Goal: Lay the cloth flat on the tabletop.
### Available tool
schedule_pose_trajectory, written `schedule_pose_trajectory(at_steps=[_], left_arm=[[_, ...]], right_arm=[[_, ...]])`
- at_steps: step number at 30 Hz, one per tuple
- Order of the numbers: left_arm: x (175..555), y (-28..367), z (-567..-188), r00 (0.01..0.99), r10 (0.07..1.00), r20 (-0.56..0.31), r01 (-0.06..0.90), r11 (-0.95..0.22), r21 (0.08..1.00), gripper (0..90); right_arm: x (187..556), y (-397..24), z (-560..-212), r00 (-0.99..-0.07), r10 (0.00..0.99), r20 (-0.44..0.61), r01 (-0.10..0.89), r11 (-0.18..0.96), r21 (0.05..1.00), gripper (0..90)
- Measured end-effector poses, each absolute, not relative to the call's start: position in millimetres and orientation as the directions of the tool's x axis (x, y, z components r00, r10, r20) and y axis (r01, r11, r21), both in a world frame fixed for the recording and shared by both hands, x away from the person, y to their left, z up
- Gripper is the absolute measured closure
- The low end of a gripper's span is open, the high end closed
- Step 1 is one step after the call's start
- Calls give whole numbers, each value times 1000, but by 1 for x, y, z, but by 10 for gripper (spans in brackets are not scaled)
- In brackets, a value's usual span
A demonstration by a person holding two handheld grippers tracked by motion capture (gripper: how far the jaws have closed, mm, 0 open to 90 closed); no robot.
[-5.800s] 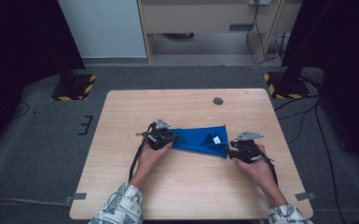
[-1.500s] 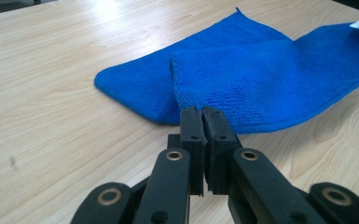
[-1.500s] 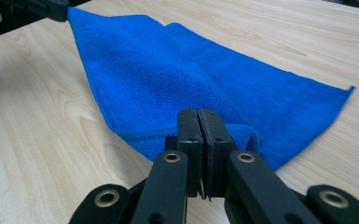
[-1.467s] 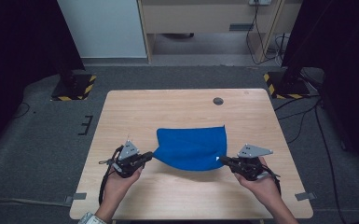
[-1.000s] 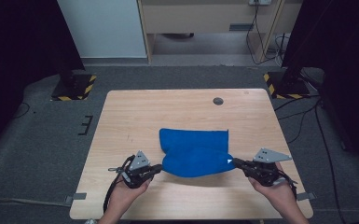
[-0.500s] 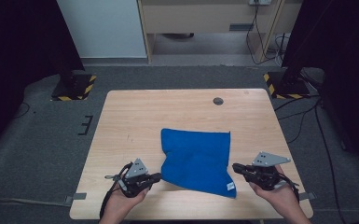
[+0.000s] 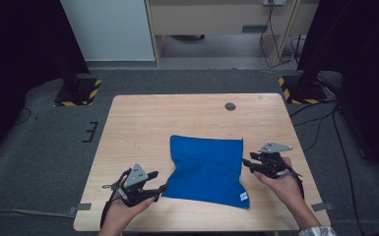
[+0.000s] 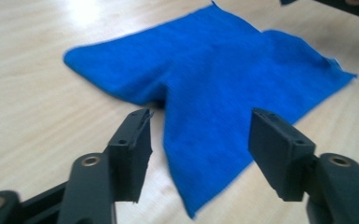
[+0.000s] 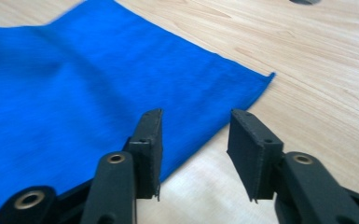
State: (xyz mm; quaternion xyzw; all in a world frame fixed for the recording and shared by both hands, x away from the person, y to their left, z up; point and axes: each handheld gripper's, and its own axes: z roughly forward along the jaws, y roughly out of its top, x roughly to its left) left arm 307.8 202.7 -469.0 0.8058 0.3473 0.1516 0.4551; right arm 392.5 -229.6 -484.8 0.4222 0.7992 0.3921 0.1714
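Observation:
A blue cloth (image 7: 206, 169) lies spread flat on the wooden table (image 7: 152, 123), a small white label (image 7: 243, 196) at its near right corner. My left gripper (image 7: 163, 188) rests at the cloth's near left corner. Its jaws have just been opening and now stand open (image 8: 200, 140), with the cloth (image 8: 224, 79) lying loose below and beyond them. My right gripper (image 7: 246, 162) is at the cloth's right edge. Its jaws have also just been opening and stand open (image 9: 195, 135), the cloth's edge (image 9: 74, 93) under the gap and not pinched.
A round dark grommet (image 7: 230, 106) sits in the table's far right part. Black stands with yellow-and-black striped bases stand on the floor at the left (image 7: 78, 91) and right (image 7: 302, 88) far corners. Bare wood surrounds the cloth.
Both grippers held the cloth's near corners and drew it toward the near edge; now both have let go and the cloth lies flat. The right gripper has moved farther up the right edge.

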Motion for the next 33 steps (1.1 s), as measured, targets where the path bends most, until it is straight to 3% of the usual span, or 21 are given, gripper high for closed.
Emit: schedule_pose_trajectory(at_steps=[13, 18, 22, 27, 33], left_arm=[[343, 201, -475, 693, 717, -75, 426, -324, 845, 299], [348, 205, -475, 677, 732, -74, 428, -310, 849, 298], [353, 207, -474, 665, 743, -68, 426, -304, 852, 298], [356, 209, -475, 658, 751, -58, 425, -308, 851, 301], [357, 212, -474, 648, 759, -55, 424, -300, 855, 308]], right_arm=[[444, -215, -513, -515, 856, 53, 617, 327, 716, 464], [451, -210, -518, -513, 857, 49, 628, 336, 702, 483], [453, -204, -524, -529, 848, 28, 636, 374, 675, 593], [453, -201, -525, -557, 830, 36, 620, 387, 683, 865], [470, -201, -517, -563, 827, 1, 608, 413, 678, 881]])
